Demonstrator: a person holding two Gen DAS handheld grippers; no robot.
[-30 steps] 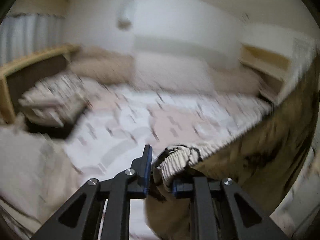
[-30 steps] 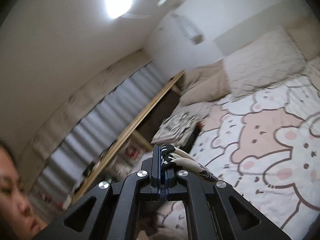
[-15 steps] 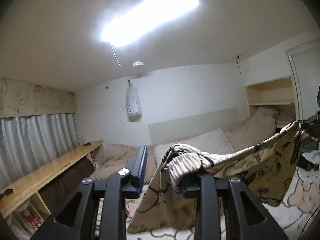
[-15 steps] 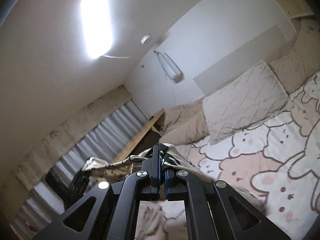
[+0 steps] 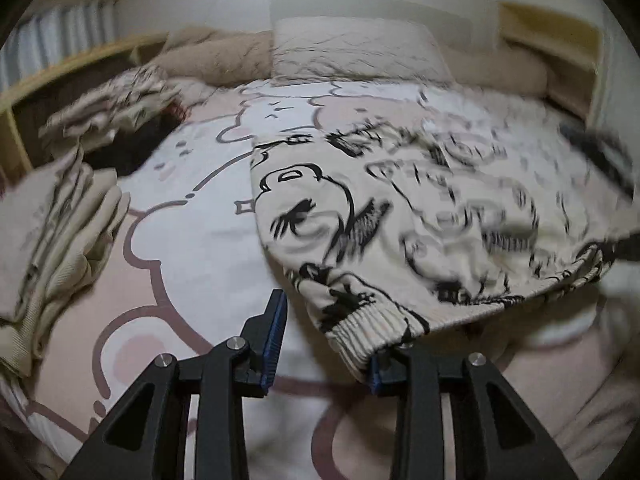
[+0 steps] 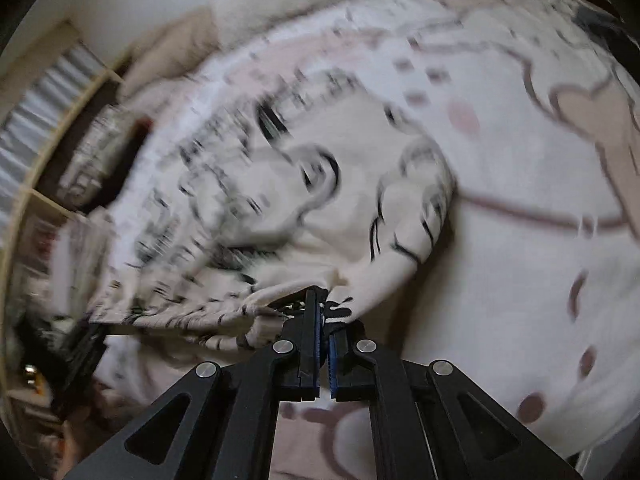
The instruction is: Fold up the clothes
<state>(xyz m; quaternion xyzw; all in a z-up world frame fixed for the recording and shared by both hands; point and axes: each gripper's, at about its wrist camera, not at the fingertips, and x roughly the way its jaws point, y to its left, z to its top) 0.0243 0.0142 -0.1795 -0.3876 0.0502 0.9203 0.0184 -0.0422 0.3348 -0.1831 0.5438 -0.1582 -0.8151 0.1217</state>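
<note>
The cream printed garment (image 5: 420,216) lies spread over the bear-print bedsheet (image 5: 192,216), its ribbed elastic hem toward the cameras, with much of the print motion-blurred. The left gripper (image 5: 324,344) has its jaws wide apart, the hem draped over the right-hand finger only (not pinched). The right gripper (image 6: 325,322) has its jaws together, clamped on the garment's edge, and folded clothes (image 5: 60,236) sit stacked at the sheet's left side.
</note>
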